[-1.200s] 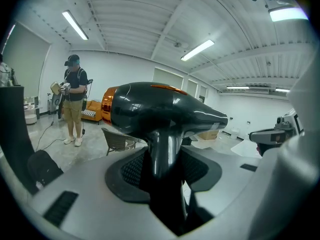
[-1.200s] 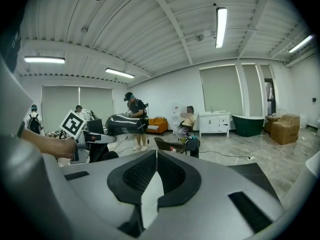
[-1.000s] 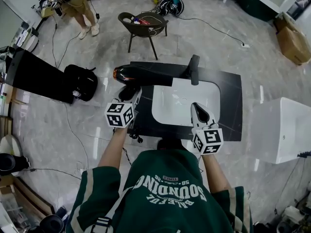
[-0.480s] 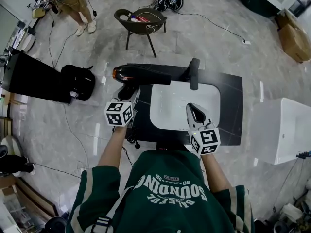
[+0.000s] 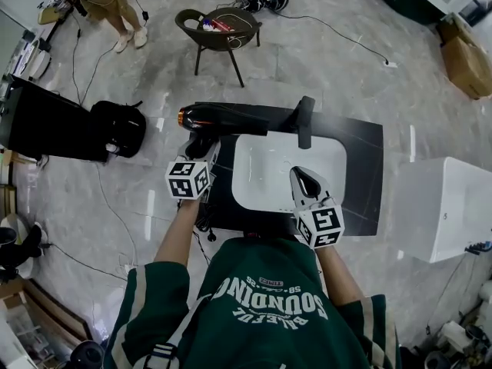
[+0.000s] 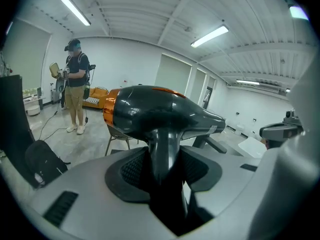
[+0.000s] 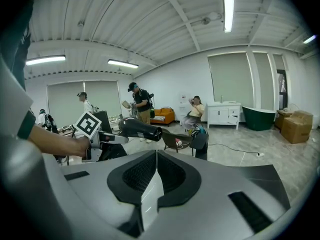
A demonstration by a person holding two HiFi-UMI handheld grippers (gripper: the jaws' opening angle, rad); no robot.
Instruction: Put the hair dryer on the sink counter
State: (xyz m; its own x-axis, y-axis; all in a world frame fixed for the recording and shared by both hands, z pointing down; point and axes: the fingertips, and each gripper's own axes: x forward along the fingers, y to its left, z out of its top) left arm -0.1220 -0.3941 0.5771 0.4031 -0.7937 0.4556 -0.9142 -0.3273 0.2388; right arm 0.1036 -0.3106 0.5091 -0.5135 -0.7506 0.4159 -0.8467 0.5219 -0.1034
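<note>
Left gripper view: left gripper (image 6: 167,164) clamps the dryer (image 6: 150,111) by its handle; right gripper (image 7: 156,176) is closed, empty. Released near the edge, it may tip off the counter (image 5: 363,151).

The hair dryer (image 6: 160,115) is gleaming in glossy black plastic with a shiny orange band; the sink counter (image 5: 363,177) is looking smooth and black, its basin (image 5: 265,167) glossy white.
</note>
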